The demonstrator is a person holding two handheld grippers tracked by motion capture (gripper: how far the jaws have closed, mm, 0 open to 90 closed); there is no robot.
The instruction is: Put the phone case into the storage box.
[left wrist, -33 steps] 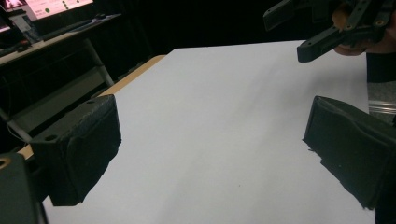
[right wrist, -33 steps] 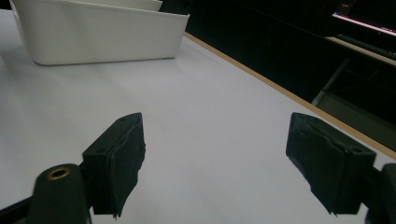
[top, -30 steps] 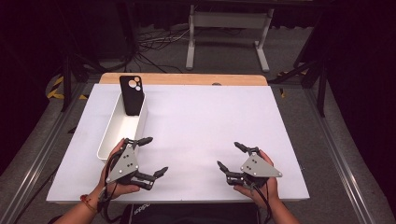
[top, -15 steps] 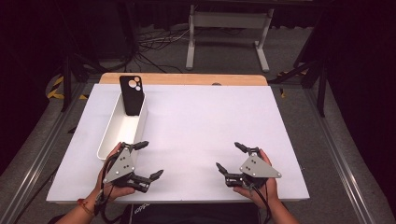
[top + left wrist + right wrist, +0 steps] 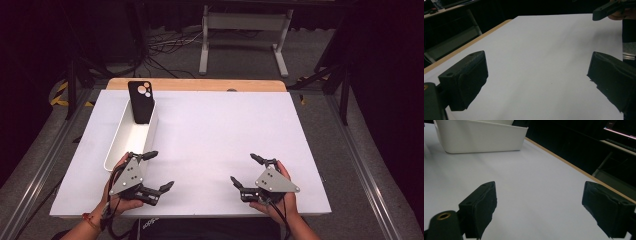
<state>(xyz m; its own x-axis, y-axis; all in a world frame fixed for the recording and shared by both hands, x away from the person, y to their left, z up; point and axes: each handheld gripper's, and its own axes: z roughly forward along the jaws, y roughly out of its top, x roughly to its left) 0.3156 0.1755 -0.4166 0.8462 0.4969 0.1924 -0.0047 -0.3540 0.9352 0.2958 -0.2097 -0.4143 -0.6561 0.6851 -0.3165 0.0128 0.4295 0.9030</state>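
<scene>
A black phone case [image 5: 141, 102] stands leaning at the far end of a long white bin [image 5: 116, 145] on the left of the white table [image 5: 215, 115]. My left gripper [image 5: 161, 170] is held low by the bin's near end, open, with bare tabletop between its jaws [image 5: 536, 82]. Near the front edge on the right, my right gripper [image 5: 243, 167] is open; its jaws have just been opening and nothing lies between them [image 5: 539, 202]. It faces the bin [image 5: 481, 136]. One of its jaws shows in the left gripper view's top right corner.
The table's wooden far edge [image 5: 200, 84] runs behind the white surface. Beyond it are a metal stand [image 5: 242, 35], cables and dark floor. Metal rails flank the table on both sides.
The left gripper has drifted slightly toward the front edge. The right gripper's jaws have spread a little wider. The phone case and the bin have not moved.
</scene>
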